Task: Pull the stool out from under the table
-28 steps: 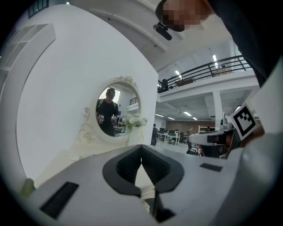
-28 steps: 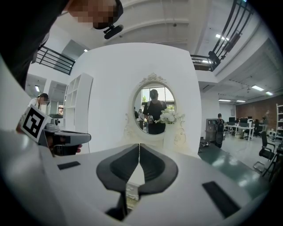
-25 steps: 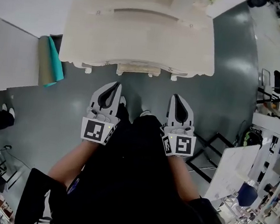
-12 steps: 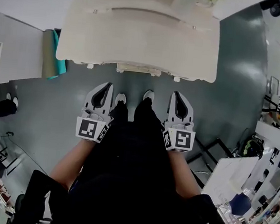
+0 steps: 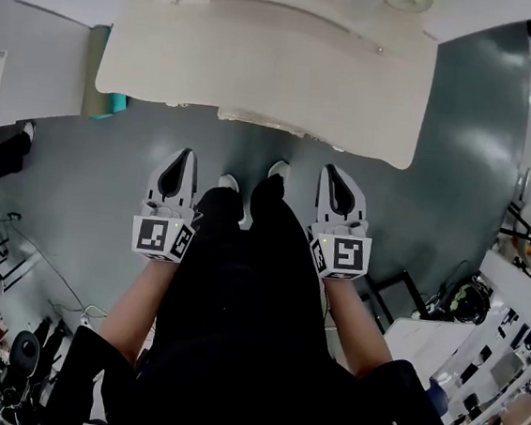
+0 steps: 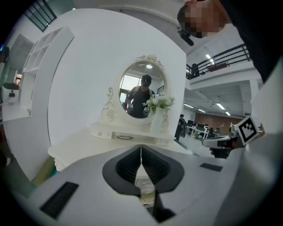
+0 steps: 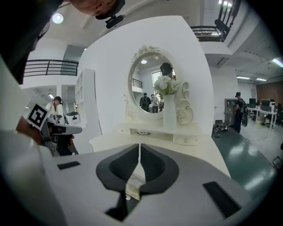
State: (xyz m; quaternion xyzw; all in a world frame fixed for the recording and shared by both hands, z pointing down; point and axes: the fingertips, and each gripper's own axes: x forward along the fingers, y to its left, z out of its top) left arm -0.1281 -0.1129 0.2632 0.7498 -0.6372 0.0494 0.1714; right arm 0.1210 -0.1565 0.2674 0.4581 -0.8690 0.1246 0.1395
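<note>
The left claw (image 5: 183,154) and the right claw (image 5: 334,171) hang just short of the desk's (image 5: 263,60) front edge, tips toward it, with the person's legs between them. Each claw is pressed together on nothing. The stool (image 5: 256,118) sits tucked under the desk, only its pale front rim showing below that edge. An oval mirror (image 7: 152,81) stands at the desk's back.

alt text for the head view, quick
Seen from above, a person in black stands facing a cream dressing table, holding the left gripper and right gripper out toward it, both shut and empty. Grey-green floor lies below.
</note>
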